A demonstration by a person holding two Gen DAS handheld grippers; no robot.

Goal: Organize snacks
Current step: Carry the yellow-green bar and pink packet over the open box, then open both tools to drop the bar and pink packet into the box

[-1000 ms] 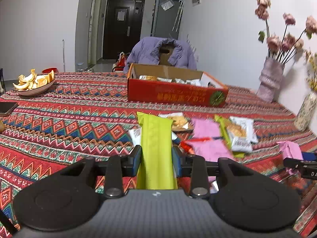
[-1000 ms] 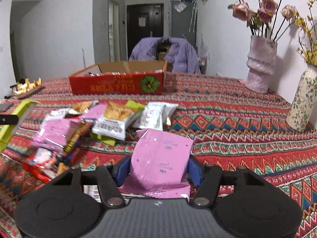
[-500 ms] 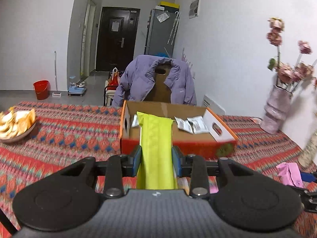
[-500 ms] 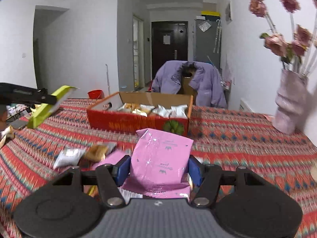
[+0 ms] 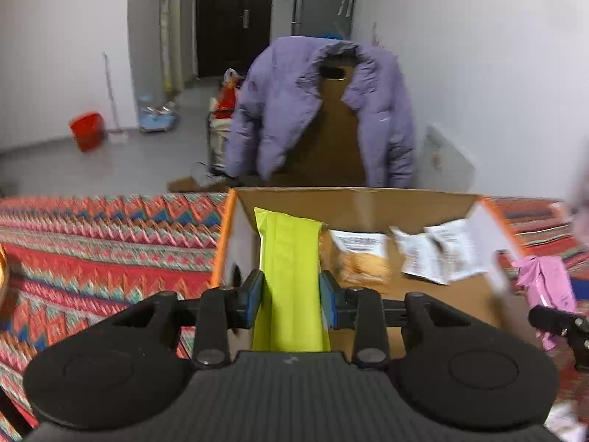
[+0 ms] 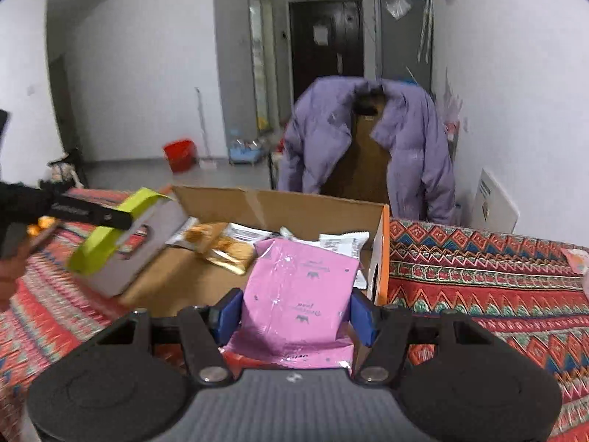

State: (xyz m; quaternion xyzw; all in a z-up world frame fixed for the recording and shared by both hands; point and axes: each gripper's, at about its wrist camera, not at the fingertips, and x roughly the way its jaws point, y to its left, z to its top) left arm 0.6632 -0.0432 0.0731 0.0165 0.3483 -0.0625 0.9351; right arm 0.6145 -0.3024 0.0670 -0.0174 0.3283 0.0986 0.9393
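Note:
My left gripper (image 5: 291, 296) is shut on a lime green snack pack (image 5: 289, 276) and holds it over the left end of the open cardboard box (image 5: 353, 204). My right gripper (image 6: 294, 309) is shut on a pink snack pack (image 6: 300, 294) and holds it over the right end of the same box (image 6: 279, 206). The box holds white packs (image 5: 438, 254) and golden biscuit packs (image 6: 221, 245). The green pack and left gripper also show in the right wrist view (image 6: 103, 235); the pink pack shows in the left wrist view (image 5: 545, 281).
The box sits on a table with a red patterned cloth (image 6: 478, 280). A purple jacket (image 5: 320, 110) hangs over a chair behind the table. A red bucket (image 5: 86, 134) stands on the floor far back.
Both grippers have risen and moved forward from the loose snack pile to above the box, each still holding its pack.

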